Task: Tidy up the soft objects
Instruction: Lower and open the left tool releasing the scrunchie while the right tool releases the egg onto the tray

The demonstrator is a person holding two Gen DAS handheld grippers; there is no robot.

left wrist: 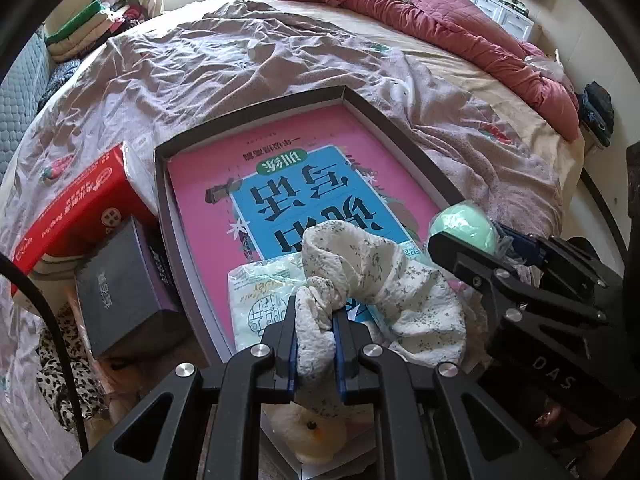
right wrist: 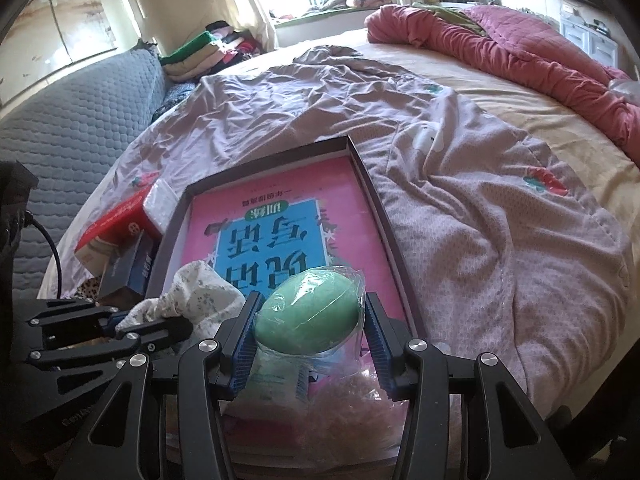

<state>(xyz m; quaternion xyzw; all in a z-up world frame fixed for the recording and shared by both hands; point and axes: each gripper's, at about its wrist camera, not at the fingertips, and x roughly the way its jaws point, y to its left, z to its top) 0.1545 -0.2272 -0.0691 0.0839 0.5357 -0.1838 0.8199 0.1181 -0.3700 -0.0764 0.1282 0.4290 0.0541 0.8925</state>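
A shallow dark-rimmed box (left wrist: 256, 120) (right wrist: 378, 208) lies on the bed, with a pink and blue book (left wrist: 320, 200) (right wrist: 264, 236) flat inside it. My left gripper (left wrist: 315, 332) is shut on a white speckled cloth scrunchie (left wrist: 380, 276) (right wrist: 200, 292) and holds it over the box's near end. My right gripper (right wrist: 310, 316) is shut on a green soft ball wrapped in clear plastic (right wrist: 308, 312) (left wrist: 464, 226), also over the near end. Under the scrunchie lies a pale tissue pack (left wrist: 260, 296). A cream plush toy (left wrist: 308, 436) shows below my left fingers.
Left of the box lie a red carton (left wrist: 76, 208) and a dark grey box (left wrist: 124, 288), with leopard-print fabric (left wrist: 60, 376) beneath. A rumpled mauve sheet (right wrist: 460, 200) covers the bed. A red quilt (right wrist: 540, 52) is bunched at the far right. Folded clothes (right wrist: 208, 52) are stacked far left.
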